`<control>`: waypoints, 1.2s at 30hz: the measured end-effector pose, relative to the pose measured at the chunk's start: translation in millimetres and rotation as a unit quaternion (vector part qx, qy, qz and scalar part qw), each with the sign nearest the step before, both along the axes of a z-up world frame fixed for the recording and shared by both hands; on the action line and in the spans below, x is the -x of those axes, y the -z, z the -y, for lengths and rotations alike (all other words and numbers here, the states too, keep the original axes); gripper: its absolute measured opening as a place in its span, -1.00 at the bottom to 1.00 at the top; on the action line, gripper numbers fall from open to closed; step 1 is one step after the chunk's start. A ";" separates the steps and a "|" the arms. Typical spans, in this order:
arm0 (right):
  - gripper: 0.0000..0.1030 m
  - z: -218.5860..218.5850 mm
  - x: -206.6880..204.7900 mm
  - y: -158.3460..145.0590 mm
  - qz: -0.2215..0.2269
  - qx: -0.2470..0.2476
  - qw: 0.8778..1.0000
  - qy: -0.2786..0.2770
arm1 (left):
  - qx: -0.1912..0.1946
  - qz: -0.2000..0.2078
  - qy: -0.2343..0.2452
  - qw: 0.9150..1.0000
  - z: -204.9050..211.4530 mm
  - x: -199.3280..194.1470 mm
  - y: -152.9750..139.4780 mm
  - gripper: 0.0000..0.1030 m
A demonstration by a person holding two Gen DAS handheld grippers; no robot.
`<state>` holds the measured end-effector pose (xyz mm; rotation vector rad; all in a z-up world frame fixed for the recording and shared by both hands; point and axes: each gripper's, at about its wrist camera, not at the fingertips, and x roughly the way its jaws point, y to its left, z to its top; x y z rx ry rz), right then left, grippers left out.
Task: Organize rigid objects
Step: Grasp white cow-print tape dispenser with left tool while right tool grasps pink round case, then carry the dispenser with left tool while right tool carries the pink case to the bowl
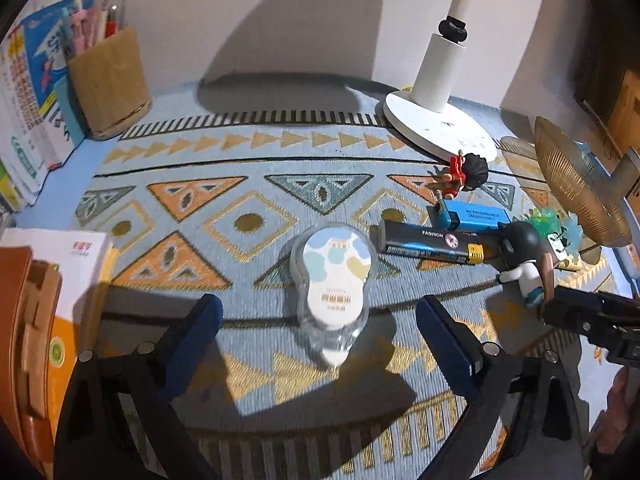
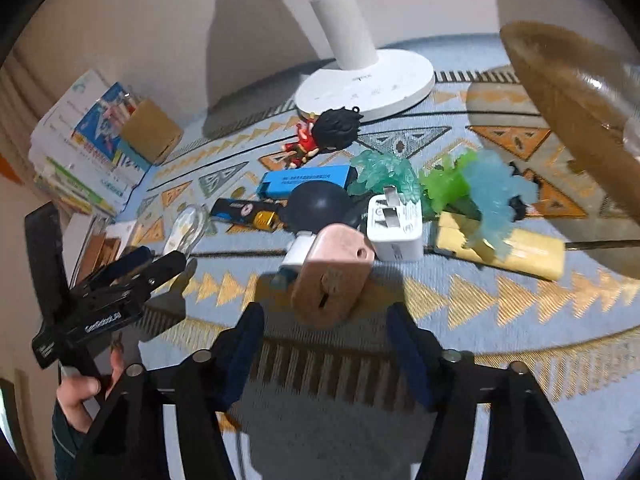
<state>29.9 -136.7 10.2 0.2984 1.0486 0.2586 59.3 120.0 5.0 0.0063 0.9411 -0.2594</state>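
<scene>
My left gripper (image 1: 320, 320) hangs open over the patterned cloth (image 1: 248, 184). A white bulb-shaped packet in clear plastic (image 1: 332, 280) lies flat between its blue pads, with a wide gap on each side. My right gripper (image 2: 326, 336) is open too. A pink block with a slot and a small hole (image 2: 332, 276) stands just ahead of its tips, its near end reaching between them, and neither pad touches it. Seen from the right wrist, the left gripper (image 2: 160, 258) is at the far left beside the same packet (image 2: 188, 228).
Behind the pink block lie a round dark-headed figure (image 2: 320, 200), a white plug (image 2: 396, 228), green and blue translucent figures (image 2: 472, 184), a yellow bar (image 2: 520, 252), a blue box (image 2: 304, 180), a black box (image 2: 244, 212) and a red figurine (image 2: 320, 136). A lamp base (image 1: 440, 128), pen holder (image 1: 108, 84) and books (image 1: 24, 128) line the back.
</scene>
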 end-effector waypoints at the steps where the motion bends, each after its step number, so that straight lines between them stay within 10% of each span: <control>1: -0.04 -1.0 -1.9 0.6 0.000 0.001 1.000 -0.003 | 0.000 -0.002 0.005 1.000 2.4 -2.3 0.8 0.55; 6: -0.25 -11.2 -3.0 0.8 0.019 -0.001 0.999 -0.028 | -0.007 0.005 0.012 1.000 6.6 -6.2 -0.5 -0.19; 16: -0.31 3.0 44.9 -27.7 0.064 0.026 0.997 -0.047 | 0.056 0.036 0.017 0.998 6.3 47.6 -28.5 -0.19; 23: -0.31 38.2 108.3 -55.5 0.085 0.149 0.984 -0.054 | 0.105 0.048 0.029 0.993 24.0 117.6 -49.5 -0.19; 36: -0.32 39.7 153.2 -0.1 0.069 0.242 0.959 -0.127 | 0.090 0.036 0.024 0.995 65.6 175.6 -24.3 -0.19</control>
